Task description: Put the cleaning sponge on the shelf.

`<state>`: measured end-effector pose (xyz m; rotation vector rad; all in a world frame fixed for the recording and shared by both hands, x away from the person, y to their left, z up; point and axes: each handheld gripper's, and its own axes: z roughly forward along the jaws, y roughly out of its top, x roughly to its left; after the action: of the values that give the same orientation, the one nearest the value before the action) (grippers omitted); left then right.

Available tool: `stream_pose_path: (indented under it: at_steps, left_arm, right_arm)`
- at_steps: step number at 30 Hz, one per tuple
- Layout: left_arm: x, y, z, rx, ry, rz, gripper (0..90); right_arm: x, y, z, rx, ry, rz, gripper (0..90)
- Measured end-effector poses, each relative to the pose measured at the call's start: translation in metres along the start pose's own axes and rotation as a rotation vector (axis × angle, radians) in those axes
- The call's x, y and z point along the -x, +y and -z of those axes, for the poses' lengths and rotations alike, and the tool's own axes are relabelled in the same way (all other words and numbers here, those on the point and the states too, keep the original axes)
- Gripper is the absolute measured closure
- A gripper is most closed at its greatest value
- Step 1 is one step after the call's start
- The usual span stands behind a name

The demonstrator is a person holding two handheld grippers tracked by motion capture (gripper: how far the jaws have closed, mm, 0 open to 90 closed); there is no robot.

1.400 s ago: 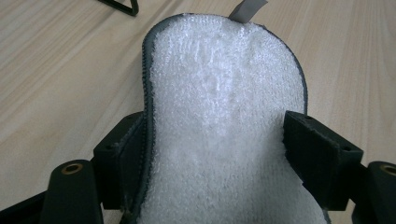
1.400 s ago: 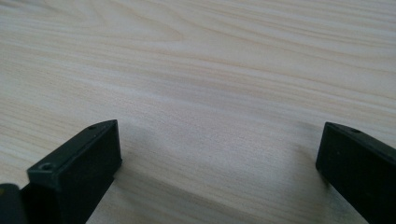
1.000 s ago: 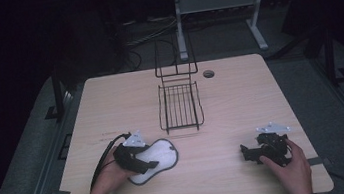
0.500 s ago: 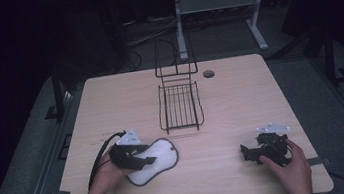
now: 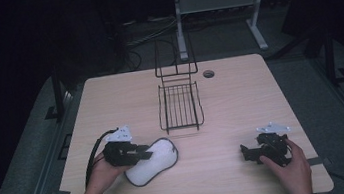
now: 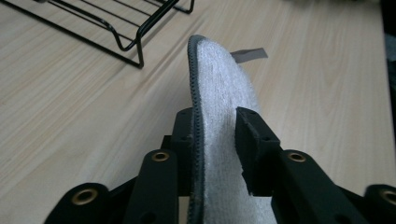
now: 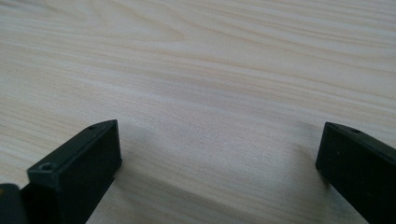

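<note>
With the left gripper [image 6: 215, 140] just closed on the insole [image 6: 219, 93], keep the pinch firm while lifting toward the rack [image 5: 180, 107] at one o'clock; the right gripper [image 7: 219, 163] waits wide open.

The left gripper [image 5: 143, 153] has just been closing its jaws, and they now pinch the near end of the white insole [image 5: 154, 161], which stands on edge between them. That end of the insole is lifted slightly off the table [image 5: 241, 103] now
</note>
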<state>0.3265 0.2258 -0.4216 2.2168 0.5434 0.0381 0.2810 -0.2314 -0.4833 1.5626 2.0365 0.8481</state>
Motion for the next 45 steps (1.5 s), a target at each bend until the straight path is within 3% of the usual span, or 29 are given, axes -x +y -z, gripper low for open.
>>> stream_pose_path:
  at_steps: [8, 19, 30, 33, 40, 45]
  left_arm:
    - [0.001, 0.003, 0.008, 0.06, -0.039, 0.034, 79.0]
    - [0.004, 0.005, 0.014, 0.078, -0.052, 0.048, 81.9]
    - [0.003, 0.007, 0.024, 0.105, -0.035, 0.106, 81.3]
    - [0.002, 0.009, 0.029, 0.119, -0.014, 0.117, 81.2]
    - [0.001, 0.014, 0.037, 0.14, 0.006, 0.112, 81.3]
    - [-0.004, 0.019, 0.041, 0.152, 0.028, 0.13, 81.5]
  right_arm:
    - [0.0, 0.0, 0.0, 0.0, 0.0, 0.0, 0.0]
    - [0.0, 0.0, 0.0, 0.0, 0.0, 0.0, 0.0]
    - [0.0, 0.0, 0.0, 0.0, 0.0, 0.0, 0.0]
    - [0.0, 0.0, 0.0, 0.0, -0.001, 0.0, 0.0]
    - [0.0, 0.0, 0.0, 0.0, -0.001, 0.0, 0.0]
    - [0.0, 0.0, 0.0, 0.0, 0.0, 0.001, 0.0]
